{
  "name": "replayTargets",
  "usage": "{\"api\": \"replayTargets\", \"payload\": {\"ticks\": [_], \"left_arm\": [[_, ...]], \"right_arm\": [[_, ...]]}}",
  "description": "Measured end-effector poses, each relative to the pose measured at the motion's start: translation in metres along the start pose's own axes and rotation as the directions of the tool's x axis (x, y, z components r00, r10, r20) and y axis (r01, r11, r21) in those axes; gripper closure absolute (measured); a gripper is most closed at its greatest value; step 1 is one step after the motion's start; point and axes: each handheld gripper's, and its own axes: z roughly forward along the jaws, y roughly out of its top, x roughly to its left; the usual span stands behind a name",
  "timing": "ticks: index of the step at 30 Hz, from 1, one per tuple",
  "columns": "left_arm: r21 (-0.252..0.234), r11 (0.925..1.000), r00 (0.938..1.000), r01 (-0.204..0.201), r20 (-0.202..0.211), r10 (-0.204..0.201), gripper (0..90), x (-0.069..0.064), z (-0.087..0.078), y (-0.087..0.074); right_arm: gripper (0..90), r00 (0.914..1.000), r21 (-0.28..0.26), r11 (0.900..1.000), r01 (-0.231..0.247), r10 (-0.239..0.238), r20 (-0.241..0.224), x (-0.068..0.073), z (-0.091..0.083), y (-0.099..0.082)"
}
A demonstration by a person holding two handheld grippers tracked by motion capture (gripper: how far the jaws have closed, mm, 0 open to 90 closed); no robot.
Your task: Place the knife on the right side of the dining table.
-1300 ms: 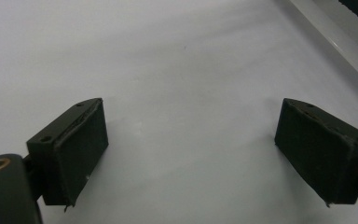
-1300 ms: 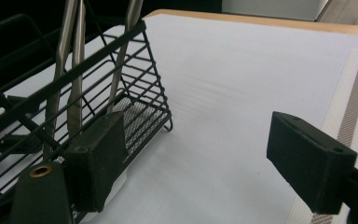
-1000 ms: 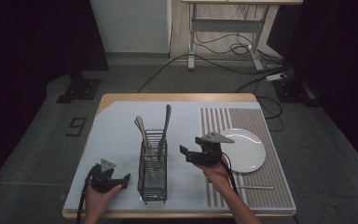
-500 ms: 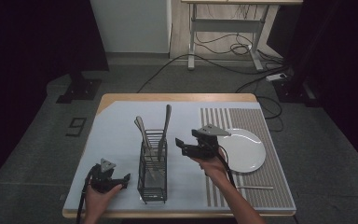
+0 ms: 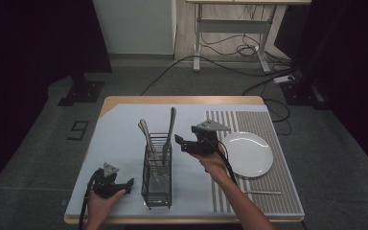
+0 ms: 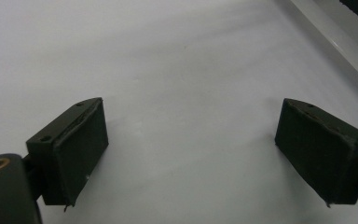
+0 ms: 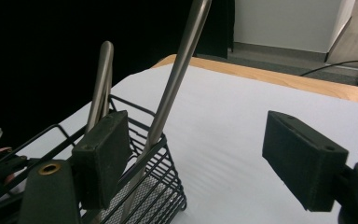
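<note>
Right tongs (image 5: 179, 143) spread, empty, just right of the wire caddy (image 5: 156, 172) on the desk (image 5: 120, 139).
Tall utensil handle (image 7: 177, 79) stands near-upright, leaning slightly, long axis vertical, just inside the left jaw in the right gripper view. Right hand far nearer. Left tongs (image 5: 124, 184) also spread, empty, resting low left of the caddy.

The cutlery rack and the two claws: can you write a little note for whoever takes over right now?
Left claw: open, empty, low over the mat beside the wire rack.
Right claw: open, empty, raised next to the tallest handle.
Three utensils stand in the rack; the plate is bare; one utensil lies on the striped mat.
Done: nothing gripped yet.
Left: probably close on that handle and lift it out.
</note>
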Motion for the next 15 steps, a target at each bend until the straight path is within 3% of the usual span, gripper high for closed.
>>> {"api": "replayTargets", "payload": {"ticks": [5, 15], "left_arm": [[0.0, 1.0, 1.0, 0.0, 0.0, 0.0, 8.9, 0.0, 0.0, 0.0], [0.0, 1.0, 1.0, 0.0, 0.0, 0.0, 8.9, 0.0, 0.0, 0.0]], "right_arm": [[24.5, 0.9994, -0.001, 0.9996, -0.029, 0.029, -0.016, -0.002, 0.006, 0.003], [30.0, 0.999, 0.01, 0.9999, -0.006, 0.007, -0.045, 0.0, 0.019, 0.007]]}}
